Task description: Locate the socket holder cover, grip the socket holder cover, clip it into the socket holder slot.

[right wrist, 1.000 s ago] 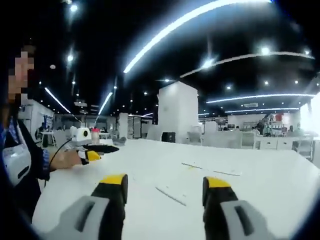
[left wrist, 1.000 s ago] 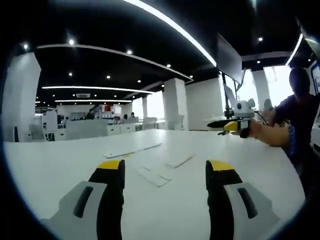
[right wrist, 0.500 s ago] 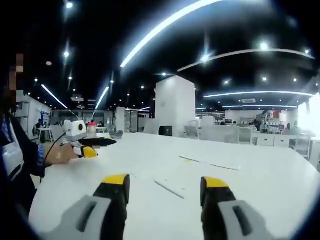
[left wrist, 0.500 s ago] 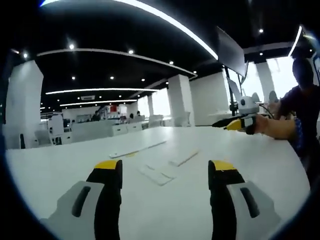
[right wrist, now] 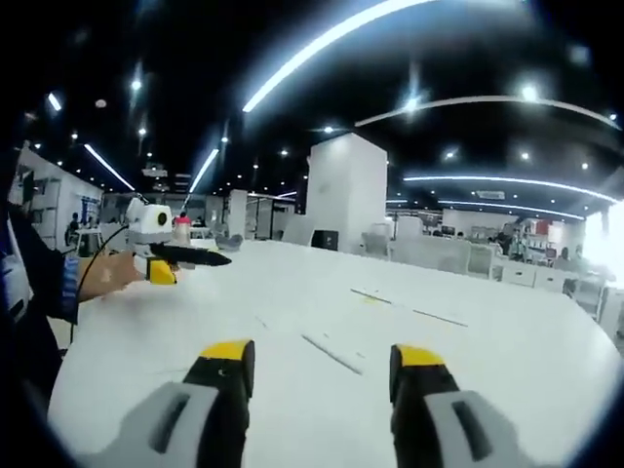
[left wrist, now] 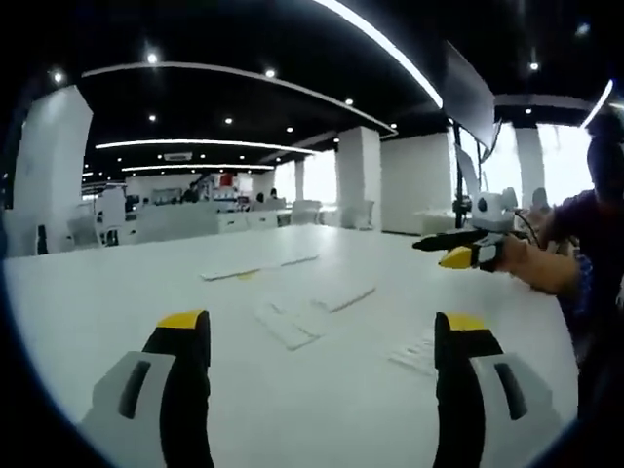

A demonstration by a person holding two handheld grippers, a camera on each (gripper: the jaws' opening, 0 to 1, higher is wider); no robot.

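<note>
Two claws, left claw (left wrist: pixel 322 336) and right claw (right wrist: pixel 315 359), wide open, empty, above white table (left wrist: pixel 117 292).

Both views are lit from above by long ceiling light strips (left wrist: pixel 380 44) and small round spot lamps (right wrist: pixel 414 102), which bloom against a very dark ceiling. The white table (left wrist: pixel 322 390) reflects this light evenly and looks bright, almost washed out, with only faint shadows. Windows (left wrist: pixel 561 161) at the far right of the left gripper view are blown out. Fisheye bending curves straight lines near the edges, and both pictures are soft and slightly blurred.
</note>
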